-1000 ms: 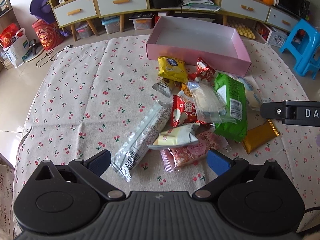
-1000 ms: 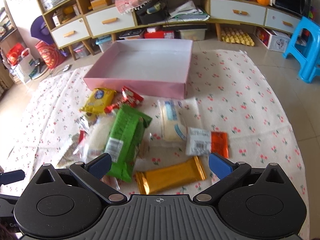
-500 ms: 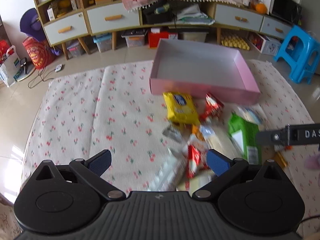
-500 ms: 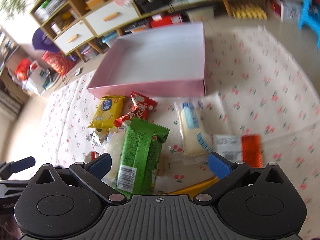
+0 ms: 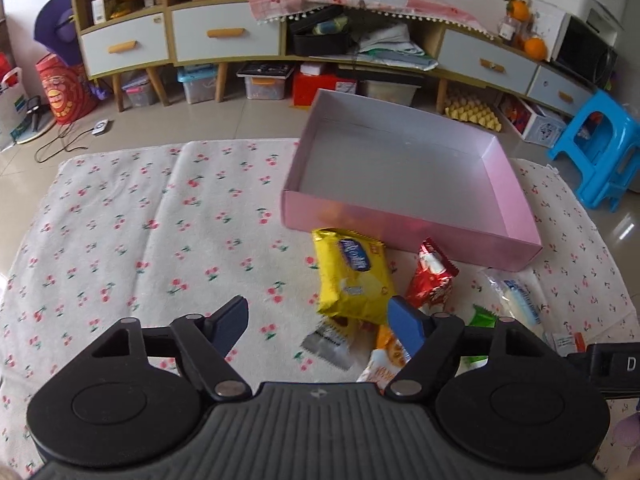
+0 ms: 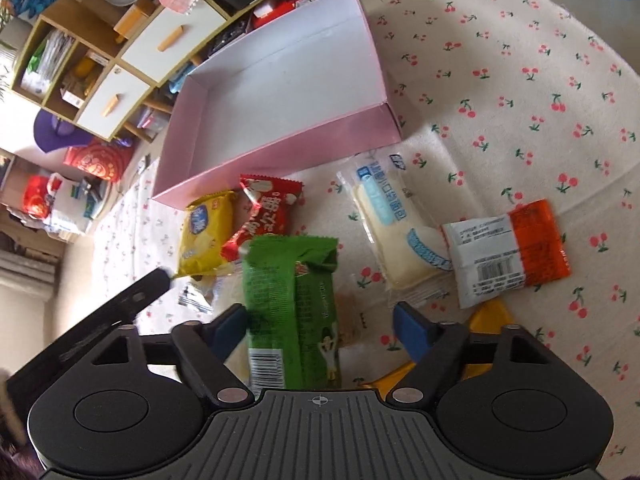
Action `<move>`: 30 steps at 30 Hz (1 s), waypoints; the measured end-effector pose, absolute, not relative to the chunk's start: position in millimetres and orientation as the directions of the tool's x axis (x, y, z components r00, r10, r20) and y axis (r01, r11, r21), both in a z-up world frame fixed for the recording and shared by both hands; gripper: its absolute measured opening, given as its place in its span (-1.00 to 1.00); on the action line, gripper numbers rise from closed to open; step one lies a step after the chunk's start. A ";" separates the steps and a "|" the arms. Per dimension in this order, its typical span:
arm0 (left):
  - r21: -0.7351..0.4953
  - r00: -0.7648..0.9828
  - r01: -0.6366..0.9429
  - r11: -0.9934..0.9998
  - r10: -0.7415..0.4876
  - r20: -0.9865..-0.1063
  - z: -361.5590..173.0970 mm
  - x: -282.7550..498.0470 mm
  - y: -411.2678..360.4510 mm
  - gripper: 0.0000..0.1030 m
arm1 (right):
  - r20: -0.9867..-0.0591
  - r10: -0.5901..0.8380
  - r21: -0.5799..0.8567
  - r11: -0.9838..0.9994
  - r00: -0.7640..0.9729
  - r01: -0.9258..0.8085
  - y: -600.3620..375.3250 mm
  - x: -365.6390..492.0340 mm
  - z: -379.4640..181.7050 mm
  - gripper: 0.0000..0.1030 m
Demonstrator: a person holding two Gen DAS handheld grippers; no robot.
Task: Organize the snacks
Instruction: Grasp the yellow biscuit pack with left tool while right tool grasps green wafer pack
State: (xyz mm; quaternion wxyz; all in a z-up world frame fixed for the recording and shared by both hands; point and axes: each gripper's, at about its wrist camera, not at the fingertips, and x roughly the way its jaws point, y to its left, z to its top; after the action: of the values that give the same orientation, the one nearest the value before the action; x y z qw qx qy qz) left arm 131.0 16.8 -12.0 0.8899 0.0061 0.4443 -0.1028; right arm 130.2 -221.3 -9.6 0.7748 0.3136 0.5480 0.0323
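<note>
Right wrist view: my right gripper (image 6: 318, 326) is closing around the green packet (image 6: 292, 300), my left gripper (image 5: 318, 326) closes on nothing; pink box (image 6: 280, 148) is empty, all snacks remain.

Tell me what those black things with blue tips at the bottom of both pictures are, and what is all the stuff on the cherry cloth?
They are tongs that a person holds, one in each hand. A small camera sits on each, looking forward along its two blue-tipped fingers, so each picture is that tool's own view.

One picture is from the left tongs, the other from the right tongs. Both are closing right now, but neither grips anything yet.

On the cherry cloth stands an empty pink box. In front of it lie snacks: a yellow packet, a red packet, a green packet, a pale bread packet and a white and orange packet. The green packet lies between the right tongs' fingers, so it will probably be picked up next.
</note>
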 end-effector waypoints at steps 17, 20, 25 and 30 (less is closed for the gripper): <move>-0.010 0.551 0.269 0.963 -0.162 -0.818 -34.3 152.3 -11.5 0.15 | -0.800 0.491 0.595 0.726 0.346 0.346 -223.5 130.8 -23.1 0.25; 0.005 0.554 0.261 0.965 -0.146 -0.819 -37.2 153.7 -14.7 0.14 | -0.795 0.492 0.601 0.720 0.355 0.347 -223.4 129.6 -22.2 0.13; 0.010 0.541 0.242 0.970 -0.126 -0.832 -41.5 157.0 -14.0 0.08 | -0.788 0.494 0.609 0.716 0.368 0.341 -224.1 129.5 -21.0 -0.03; -0.009 0.535 0.233 0.972 -0.136 -0.834 -39.5 157.7 -12.1 0.03 | -0.784 0.492 0.610 0.722 0.378 0.326 -224.9 130.2 -19.2 -0.07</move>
State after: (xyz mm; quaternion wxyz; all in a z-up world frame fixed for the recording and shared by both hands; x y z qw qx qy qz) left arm 157.7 -12.1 -39.5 0.8745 0.0514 0.4706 -0.1056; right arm 130.2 -224.9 -19.2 0.7437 0.3687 0.5549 0.0556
